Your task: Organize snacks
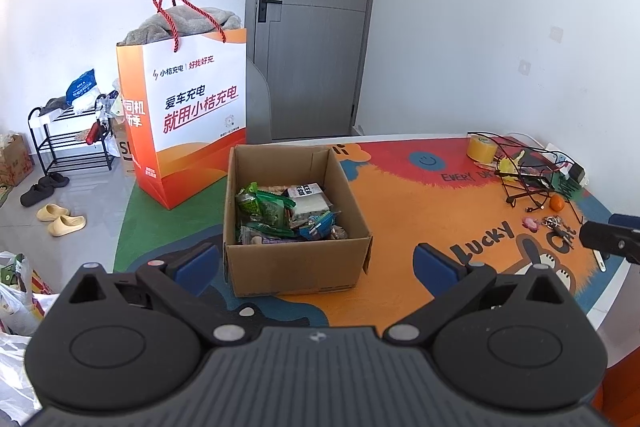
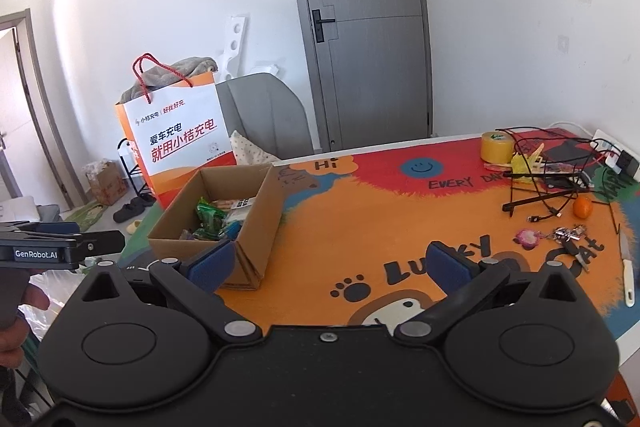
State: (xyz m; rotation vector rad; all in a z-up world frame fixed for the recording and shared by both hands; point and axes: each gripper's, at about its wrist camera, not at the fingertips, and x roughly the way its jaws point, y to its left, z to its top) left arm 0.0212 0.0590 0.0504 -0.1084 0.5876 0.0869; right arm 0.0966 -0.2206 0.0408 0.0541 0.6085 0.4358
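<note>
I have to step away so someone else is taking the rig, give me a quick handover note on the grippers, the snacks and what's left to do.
Left gripper: open, empty, hovering in front of the cardboard box.
Right gripper: open, empty, over the mat to the right of the box.
Snacks: loose packets piled unsorted inside the open box, which sits on the mat beside the orange paper bag.
Done: no snack is out on the mat.
Left: probably take the packets out and sort them.

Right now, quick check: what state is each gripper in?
Left gripper: open, fingers spread wide, holding nothing.
Right gripper: open, fingers spread wide, holding nothing.
</note>
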